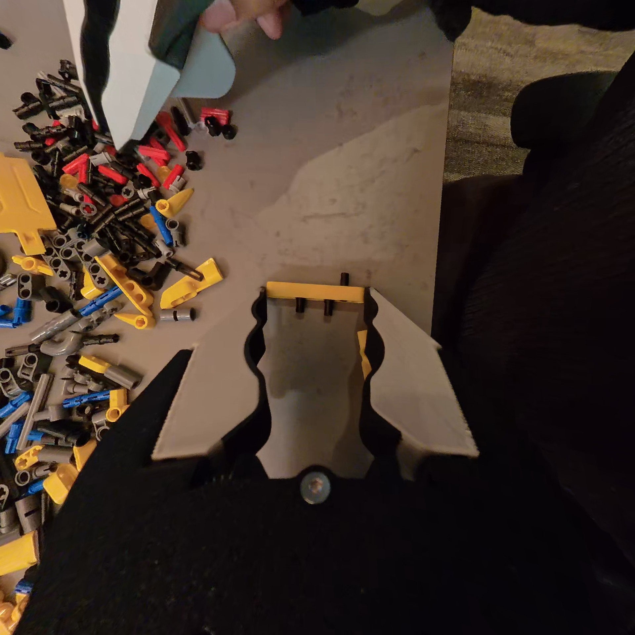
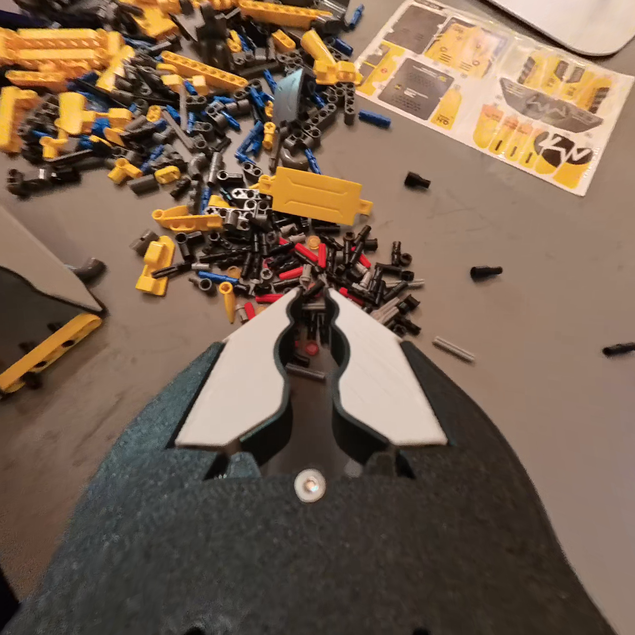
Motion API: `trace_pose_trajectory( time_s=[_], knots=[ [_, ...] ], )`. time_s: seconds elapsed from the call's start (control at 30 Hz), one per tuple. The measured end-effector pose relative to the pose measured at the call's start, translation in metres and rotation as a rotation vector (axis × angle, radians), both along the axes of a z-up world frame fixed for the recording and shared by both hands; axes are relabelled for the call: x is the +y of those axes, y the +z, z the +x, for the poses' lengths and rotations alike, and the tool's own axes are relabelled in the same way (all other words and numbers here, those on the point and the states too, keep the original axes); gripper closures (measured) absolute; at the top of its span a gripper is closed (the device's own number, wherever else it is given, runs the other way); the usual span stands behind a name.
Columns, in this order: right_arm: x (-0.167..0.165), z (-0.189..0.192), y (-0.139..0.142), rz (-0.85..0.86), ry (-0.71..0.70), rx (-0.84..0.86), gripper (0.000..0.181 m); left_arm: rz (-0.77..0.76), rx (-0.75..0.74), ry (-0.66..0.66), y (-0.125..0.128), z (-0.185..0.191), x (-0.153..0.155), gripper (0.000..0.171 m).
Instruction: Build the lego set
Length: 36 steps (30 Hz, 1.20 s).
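Note:
My left gripper is shut on a short yellow beam, clamped end to end between its fingertips just above the grey table. Three black pins stick out of the beam. It also shows at the left edge of the right wrist view. My right gripper is down at a heap of black and red pins, its tips a narrow gap apart. A black pin lies in that gap; I cannot tell whether it is clamped. The right wrist view is blurred.
A large pile of yellow, blue, grey and black parts covers the table's far side. A yellow panel lies on the heap. A sticker sheet lies far right. Loose black pins are scattered. The table edge borders carpet.

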State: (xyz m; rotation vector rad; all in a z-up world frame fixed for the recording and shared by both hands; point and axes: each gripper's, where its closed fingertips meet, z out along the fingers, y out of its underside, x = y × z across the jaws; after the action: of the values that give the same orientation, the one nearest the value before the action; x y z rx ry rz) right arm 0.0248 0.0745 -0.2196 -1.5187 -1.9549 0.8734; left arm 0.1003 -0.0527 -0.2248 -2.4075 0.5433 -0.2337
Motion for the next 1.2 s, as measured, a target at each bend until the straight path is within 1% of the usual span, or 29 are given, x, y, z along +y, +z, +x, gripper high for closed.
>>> trace_pose_trajectory(
  time_s=[0.17,0.23,0.27,0.43,0.5,0.6,0.67,0.73,0.9,0.97,1.03,1.2],
  knots=[
    [-0.003,-0.004,0.000,0.031,-0.003,-0.001,0.167,0.028,-0.006,0.018,0.000,0.000,0.001,0.115],
    [-0.003,-0.005,0.000,0.046,-0.011,-0.005,0.176,0.036,-0.006,0.024,0.000,0.000,0.001,0.115],
    [-0.002,-0.004,0.000,0.055,-0.017,-0.008,0.176,0.038,-0.001,0.025,0.000,0.000,0.001,0.115],
    [-0.003,0.009,0.020,0.062,-0.018,0.042,0.176,0.050,0.000,0.021,0.000,0.001,0.002,0.115],
    [-0.026,0.023,0.026,-0.011,0.091,0.053,0.176,0.065,-0.002,0.002,0.000,0.002,0.003,0.115],
    [-0.066,0.058,0.019,-0.140,0.274,-0.004,0.176,0.100,-0.049,-0.059,0.001,0.012,0.005,0.115],
    [-0.081,0.077,0.014,-0.155,0.341,-0.018,0.176,0.097,-0.046,-0.084,0.000,0.013,0.006,0.115],
    [-0.090,0.090,0.011,-0.149,0.375,-0.021,0.176,0.091,-0.025,-0.110,0.000,0.014,0.006,0.115],
    [-0.093,0.098,-0.001,-0.072,0.378,-0.029,0.175,0.081,-0.025,-0.128,0.000,0.015,0.006,0.115],
    [-0.093,0.098,-0.003,-0.066,0.377,-0.026,0.170,0.075,-0.023,-0.123,0.000,0.015,0.006,0.115],
    [-0.091,0.098,-0.003,-0.064,0.369,-0.014,0.166,0.071,-0.021,-0.116,0.000,0.015,0.006,0.115],
    [-0.085,0.100,-0.004,-0.042,0.342,-0.009,0.166,0.072,-0.020,-0.098,0.000,0.015,0.006,0.115]
  ],
)
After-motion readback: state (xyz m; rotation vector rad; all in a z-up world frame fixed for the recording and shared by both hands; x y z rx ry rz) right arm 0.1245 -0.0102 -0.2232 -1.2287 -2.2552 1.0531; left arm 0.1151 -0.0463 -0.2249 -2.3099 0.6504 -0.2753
